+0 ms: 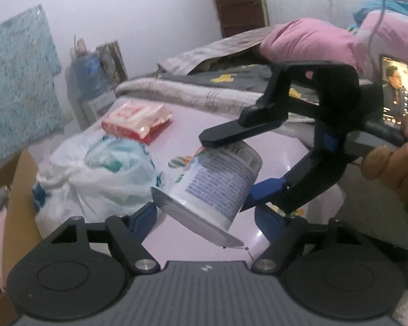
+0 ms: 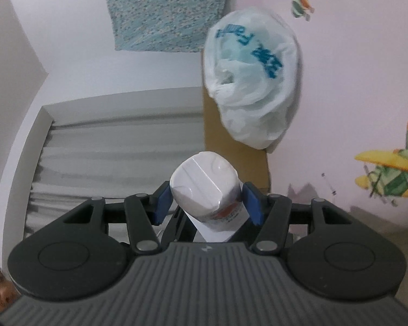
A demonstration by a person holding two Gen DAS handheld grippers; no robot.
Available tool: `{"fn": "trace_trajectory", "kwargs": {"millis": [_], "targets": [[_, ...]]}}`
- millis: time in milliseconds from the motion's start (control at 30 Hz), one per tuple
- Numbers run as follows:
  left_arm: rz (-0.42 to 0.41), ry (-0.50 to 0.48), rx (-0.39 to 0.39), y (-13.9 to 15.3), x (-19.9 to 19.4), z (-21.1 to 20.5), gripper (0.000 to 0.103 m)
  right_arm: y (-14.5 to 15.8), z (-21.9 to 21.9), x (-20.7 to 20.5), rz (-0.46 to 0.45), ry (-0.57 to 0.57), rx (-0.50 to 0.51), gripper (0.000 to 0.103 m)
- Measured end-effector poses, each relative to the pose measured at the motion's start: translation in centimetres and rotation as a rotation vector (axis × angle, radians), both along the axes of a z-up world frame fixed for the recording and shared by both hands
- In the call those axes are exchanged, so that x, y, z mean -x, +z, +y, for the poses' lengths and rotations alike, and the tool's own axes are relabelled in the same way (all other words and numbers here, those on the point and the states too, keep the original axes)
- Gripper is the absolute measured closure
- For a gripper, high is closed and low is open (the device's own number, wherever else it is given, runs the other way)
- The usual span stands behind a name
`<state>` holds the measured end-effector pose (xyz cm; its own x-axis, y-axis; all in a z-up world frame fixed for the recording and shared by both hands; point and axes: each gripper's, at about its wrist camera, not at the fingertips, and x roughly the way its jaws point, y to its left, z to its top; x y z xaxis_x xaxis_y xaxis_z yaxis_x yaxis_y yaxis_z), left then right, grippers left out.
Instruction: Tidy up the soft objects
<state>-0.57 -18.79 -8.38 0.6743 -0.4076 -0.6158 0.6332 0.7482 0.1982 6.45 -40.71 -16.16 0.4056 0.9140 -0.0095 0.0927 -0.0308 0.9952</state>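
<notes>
A white container [image 1: 217, 182] with blue print on its label hangs tilted above the pink table [image 1: 204, 116]. My right gripper [image 1: 225, 171] reaches in from the right and is shut on it, one finger above and one below. In the right wrist view the container [image 2: 204, 190] sits between the blue pads of the right gripper [image 2: 207, 203], its rounded white end pointing away. My left gripper [image 1: 206, 217] stands open around the container's flat lower end; the pads [image 1: 144, 217] are close to it, and no pressing shows.
A white plastic bag [image 1: 103, 174] [image 2: 253, 81] with blue lettering lies on the table beside a red-and-white soft pack [image 1: 138, 119]. A cardboard box [image 1: 19, 190] [image 2: 231, 135] stands at the table's edge. Behind are a bed with a pink quilt [image 1: 307, 40] and a lit phone [image 1: 394, 89].
</notes>
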Motion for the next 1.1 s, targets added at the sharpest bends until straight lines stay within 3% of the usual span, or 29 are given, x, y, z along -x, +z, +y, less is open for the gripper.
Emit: {"fn": "trace_trajectory", "kwargs": {"millis": [100,133,167,300,367,433,700,800,867,933,1100], "targets": [[0.028,0.033,0.007,-0.5,-0.9,0.6,0.044,-1.4,-0.3,-0.6,0.049,-0.007,-0.007,0.048],[0.061,0.025,0.026,-0.6,-1.3,0.9,0.059,-1.7,-0.3,-0.8,0.06,-0.004,-0.002,0.048],[0.096,0.03,0.045,-0.7,-1.7,1.2,0.066,-1.9,-0.1,-1.2,0.068,-0.001,0.011,0.048],[0.132,0.096,0.052,-1.7,-2.9,1.3,0.071,-2.1,0.9,-2.8,0.09,0.021,0.089,0.049],[0.162,0.105,0.082,-1.8,-3.3,1.6,0.089,-2.0,1.4,-3.5,0.09,0.025,0.121,0.049],[0.166,0.105,0.094,-1.8,-3.5,1.6,0.094,-1.6,1.7,-4.1,0.083,0.025,0.138,0.048],[0.167,0.133,0.074,-2.4,-4.2,1.3,0.091,1.3,-0.6,-3.4,0.008,-0.073,0.295,0.044],[0.169,0.134,0.072,-2.6,-4.1,1.3,0.077,3.0,-2.2,-2.3,-0.043,-0.128,0.383,0.042],[0.167,0.134,0.075,-2.7,-3.8,1.4,0.057,4.1,-2.8,-1.7,-0.082,-0.147,0.448,0.04],[0.163,0.132,0.074,-2.8,-3.6,1.5,0.052,5.3,-2.9,-1.4,-0.127,-0.148,0.52,0.037],[0.19,0.164,0.074,-3.7,-4.1,1.8,0.052,7.8,-0.9,-2.1,-0.245,-0.102,0.704,0.035]]}}
